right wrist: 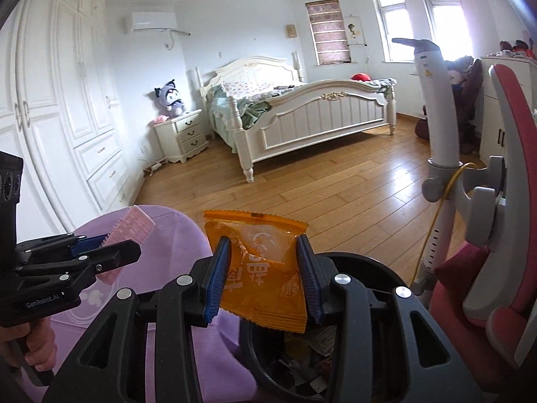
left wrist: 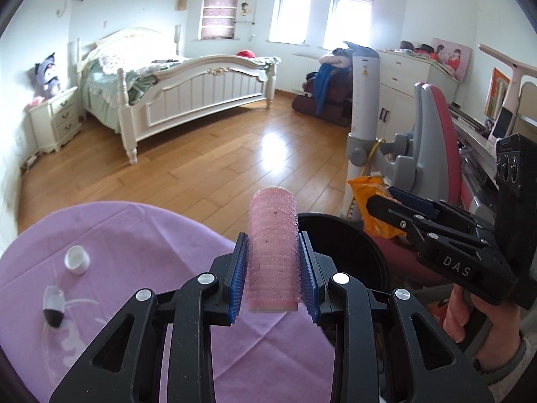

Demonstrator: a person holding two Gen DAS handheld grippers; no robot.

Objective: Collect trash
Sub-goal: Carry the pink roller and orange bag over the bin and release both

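Trash rides in both my claws toward the round black plastic bin (right wrist: 369, 268): my right gripper (right wrist: 265, 278) pinches a crinkled orange plastic snack wrapper (right wrist: 260, 268) above the rim, my left gripper (left wrist: 272, 275) clamps a pink bristly hair roller (left wrist: 272, 252) upright beside it.

Round table (left wrist: 141, 235) under a purple cloth; on it a white bottle cap (left wrist: 77, 260) and, just nearer, a small dark-tipped clear thing (left wrist: 53, 305), apart.

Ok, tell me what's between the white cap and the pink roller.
Only bare purple cloth lies between the cap and the roller, seen in the left wrist view.
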